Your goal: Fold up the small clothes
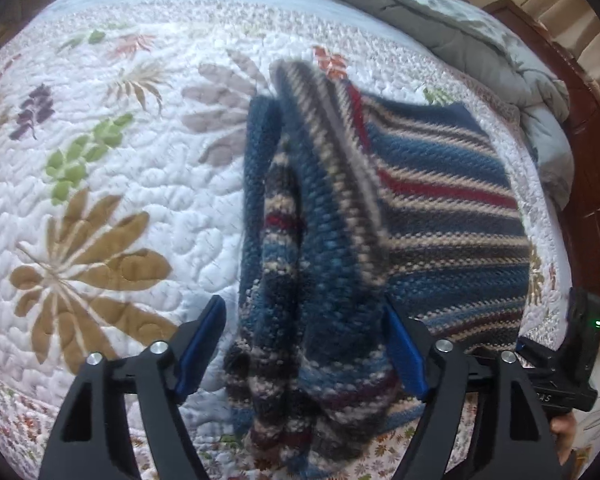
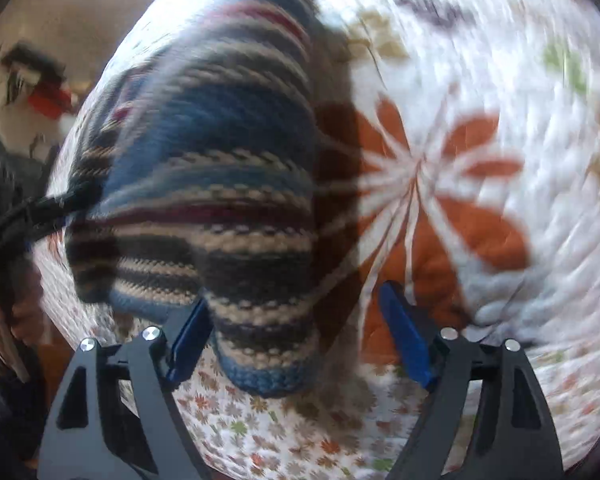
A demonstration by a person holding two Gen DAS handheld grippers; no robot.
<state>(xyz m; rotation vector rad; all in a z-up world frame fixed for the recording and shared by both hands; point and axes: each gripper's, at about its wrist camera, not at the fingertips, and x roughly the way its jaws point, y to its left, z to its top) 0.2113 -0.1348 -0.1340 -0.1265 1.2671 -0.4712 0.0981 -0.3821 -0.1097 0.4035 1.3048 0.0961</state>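
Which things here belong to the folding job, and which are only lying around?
Part of the job:
- striped knit sweater
- left hand-held gripper, open
- right hand-held gripper, open
- floral quilt, the folding surface

Just lying about:
- grey duvet, bunched at the far edge
- wooden bed frame

black tongs (image 1: 304, 344), blue pads (image 1: 202, 344)

Right-wrist frame motion-blurred: striped blue-and-beige knitted garment (image 2: 220, 184) soft throughout, dark and red clutter (image 2: 40, 84) at upper left unidentifiable.
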